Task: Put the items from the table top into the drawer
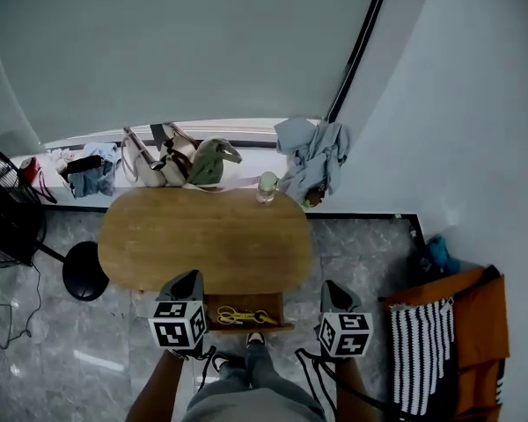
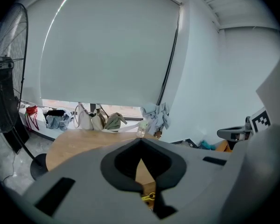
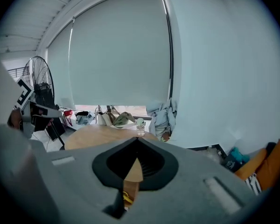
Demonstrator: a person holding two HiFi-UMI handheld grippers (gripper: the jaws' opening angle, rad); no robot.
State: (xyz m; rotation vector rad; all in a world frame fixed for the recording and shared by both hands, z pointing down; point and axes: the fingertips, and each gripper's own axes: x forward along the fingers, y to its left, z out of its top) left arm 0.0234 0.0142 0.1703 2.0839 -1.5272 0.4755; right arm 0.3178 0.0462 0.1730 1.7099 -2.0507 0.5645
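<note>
An oval wooden table (image 1: 202, 236) has its front drawer (image 1: 246, 327) pulled open, and yellow scissors (image 1: 238, 316) lie inside it. A small clear bottle (image 1: 266, 187) stands at the table's far edge. My left gripper (image 1: 192, 277) hangs above the table's near edge, left of the drawer, shut and holding nothing. My right gripper (image 1: 331, 285) hangs to the right of the drawer, also shut and holding nothing. The left gripper (image 2: 141, 142) and the right gripper (image 3: 136, 142) each look over the table toward the bottle (image 2: 141, 129) (image 3: 140, 126), with the scissors (image 2: 149, 197) (image 3: 127, 199) below.
Bags (image 1: 172, 161) and a blue cloth (image 1: 312, 156) lie on the window sill behind the table. A black fan (image 1: 4, 218) and its round base (image 1: 86, 271) stand at the left. An orange bag with striped cloth (image 1: 449, 332) sits at the right. The person's legs (image 1: 246, 385) are below the drawer.
</note>
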